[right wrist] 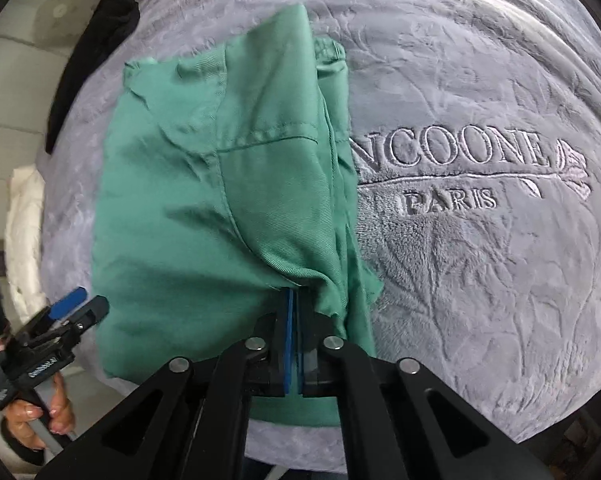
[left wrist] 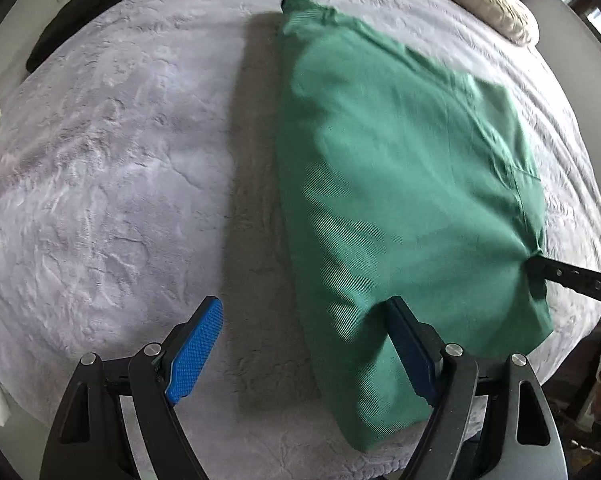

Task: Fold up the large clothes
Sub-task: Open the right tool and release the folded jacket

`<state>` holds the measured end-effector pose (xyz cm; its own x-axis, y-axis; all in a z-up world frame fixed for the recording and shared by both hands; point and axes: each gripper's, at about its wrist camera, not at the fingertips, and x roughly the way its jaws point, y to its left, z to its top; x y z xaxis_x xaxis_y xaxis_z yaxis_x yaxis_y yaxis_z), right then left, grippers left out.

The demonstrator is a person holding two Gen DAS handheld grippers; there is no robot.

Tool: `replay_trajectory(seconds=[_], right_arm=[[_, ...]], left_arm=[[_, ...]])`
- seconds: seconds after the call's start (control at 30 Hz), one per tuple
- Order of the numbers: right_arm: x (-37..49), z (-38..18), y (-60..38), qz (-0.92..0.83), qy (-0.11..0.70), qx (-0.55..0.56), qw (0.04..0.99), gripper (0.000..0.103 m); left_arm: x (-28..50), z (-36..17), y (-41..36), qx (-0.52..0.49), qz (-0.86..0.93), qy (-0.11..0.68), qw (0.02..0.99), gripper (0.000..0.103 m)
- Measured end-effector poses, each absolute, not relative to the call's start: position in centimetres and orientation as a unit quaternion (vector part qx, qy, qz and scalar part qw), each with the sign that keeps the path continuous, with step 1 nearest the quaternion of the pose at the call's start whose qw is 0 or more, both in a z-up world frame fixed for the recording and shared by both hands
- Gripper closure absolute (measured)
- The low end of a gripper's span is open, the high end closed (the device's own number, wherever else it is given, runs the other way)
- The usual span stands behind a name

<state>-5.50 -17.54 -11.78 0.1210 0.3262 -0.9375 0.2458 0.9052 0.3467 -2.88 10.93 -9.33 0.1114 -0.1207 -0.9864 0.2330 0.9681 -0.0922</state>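
Matt green twill-weave cloth garment (right wrist: 228, 184) with stitched seams; plush grey embossed fleece blanket (right wrist: 480, 260); knurled blue rubbery pads (left wrist: 198, 350) on matt black plastic gripper arms with shiny metal pins.

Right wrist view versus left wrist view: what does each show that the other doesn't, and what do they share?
Only the right wrist view shows the embroidered lettering on the blanket, the right gripper with jaws shut on the green garment, and the person's hand holding the left tool.

Only the left wrist view shows the left gripper with jaws open, one finger under the garment's edge, and a cream pillow at the bed's far corner.

Both show the green garment on the grey blanket and a black cloth at its edge.
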Motion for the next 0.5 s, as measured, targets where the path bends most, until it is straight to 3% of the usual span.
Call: replay_trajectory(seconds=[0.17, 0.5], right_arm=[[-5.1, -13.9, -17.9, 0.025, 0.671, 0.238, 0.702, 0.103], [-3.3, -8.5, -19.4, 0.042, 0.615, 0.243, 0.749, 0.103]], left_arm=[[-3.0, -9.9, 9.8, 0.043, -0.112, 0.663, 0.739, 0.019], [-2.9, -9.9, 8.5, 0.057, -0.106, 0.663, 0.739, 0.019]])
